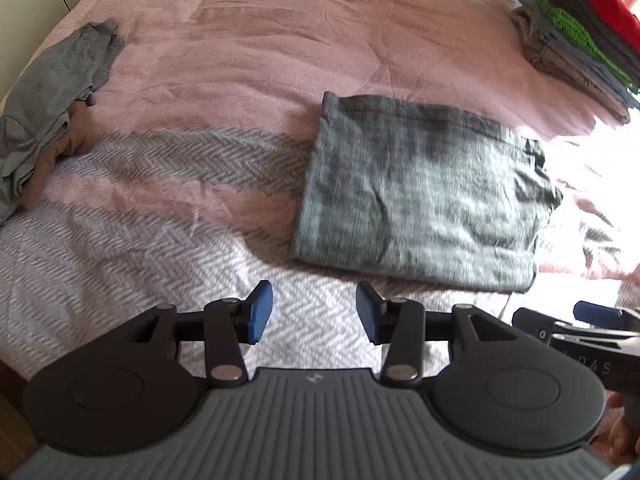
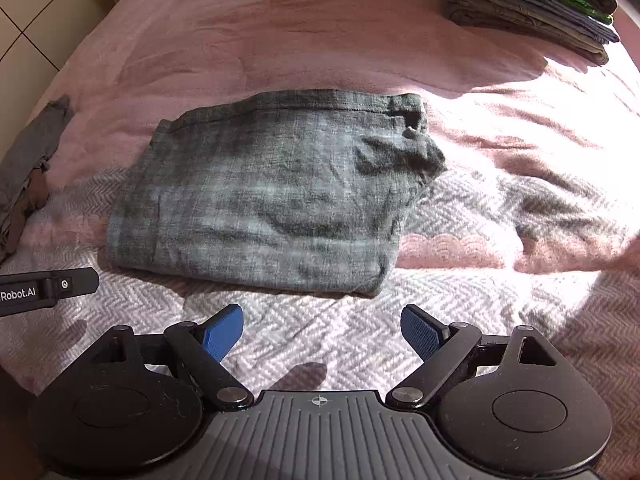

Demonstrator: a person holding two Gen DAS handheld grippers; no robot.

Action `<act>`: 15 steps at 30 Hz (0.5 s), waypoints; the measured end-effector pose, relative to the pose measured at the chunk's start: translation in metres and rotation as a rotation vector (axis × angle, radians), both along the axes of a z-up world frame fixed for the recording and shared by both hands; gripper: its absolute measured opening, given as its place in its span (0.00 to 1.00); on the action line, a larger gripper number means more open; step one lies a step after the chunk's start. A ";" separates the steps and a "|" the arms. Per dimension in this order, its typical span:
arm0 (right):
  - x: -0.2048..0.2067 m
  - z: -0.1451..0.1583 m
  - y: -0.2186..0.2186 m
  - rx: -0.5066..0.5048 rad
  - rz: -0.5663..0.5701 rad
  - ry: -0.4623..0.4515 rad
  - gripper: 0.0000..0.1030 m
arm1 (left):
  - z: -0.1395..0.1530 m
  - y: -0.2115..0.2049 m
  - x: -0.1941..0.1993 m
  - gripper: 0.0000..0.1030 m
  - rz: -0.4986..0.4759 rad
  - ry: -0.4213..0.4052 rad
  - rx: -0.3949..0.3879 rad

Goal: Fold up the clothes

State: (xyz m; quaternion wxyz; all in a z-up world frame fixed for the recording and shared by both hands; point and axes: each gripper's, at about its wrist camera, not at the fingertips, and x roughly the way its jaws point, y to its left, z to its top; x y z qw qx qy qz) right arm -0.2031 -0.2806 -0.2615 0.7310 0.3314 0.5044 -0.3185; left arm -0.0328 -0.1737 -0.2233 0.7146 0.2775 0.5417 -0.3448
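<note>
A folded grey-blue garment [image 1: 420, 192] lies flat on the bed; it also shows in the right wrist view [image 2: 272, 196], just ahead of the fingers. My left gripper [image 1: 314, 312] is open and empty, hovering over the bedspread in front of and left of the garment. My right gripper [image 2: 322, 330] is open and empty, close to the garment's near edge. Part of the right gripper [image 1: 580, 336] shows at the right edge of the left wrist view. Part of the left gripper [image 2: 48, 286] shows at the left of the right wrist view.
A stack of folded clothes [image 1: 580, 44] sits at the far right of the bed, also in the right wrist view [image 2: 528, 4]. A crumpled grey and tan pile [image 1: 52, 100] lies far left, also in the right wrist view [image 2: 28, 172]. The bedspread [image 2: 520, 300] is pink with herringbone bands.
</note>
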 end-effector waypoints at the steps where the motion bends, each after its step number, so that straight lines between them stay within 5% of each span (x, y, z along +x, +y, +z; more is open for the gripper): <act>1: -0.001 0.002 0.002 0.007 0.000 0.007 0.86 | 0.003 0.002 -0.004 0.42 -0.006 -0.006 0.011; 15: -0.012 0.050 0.028 -0.013 0.009 0.027 0.86 | 0.066 0.023 -0.029 0.48 -0.060 -0.081 -0.028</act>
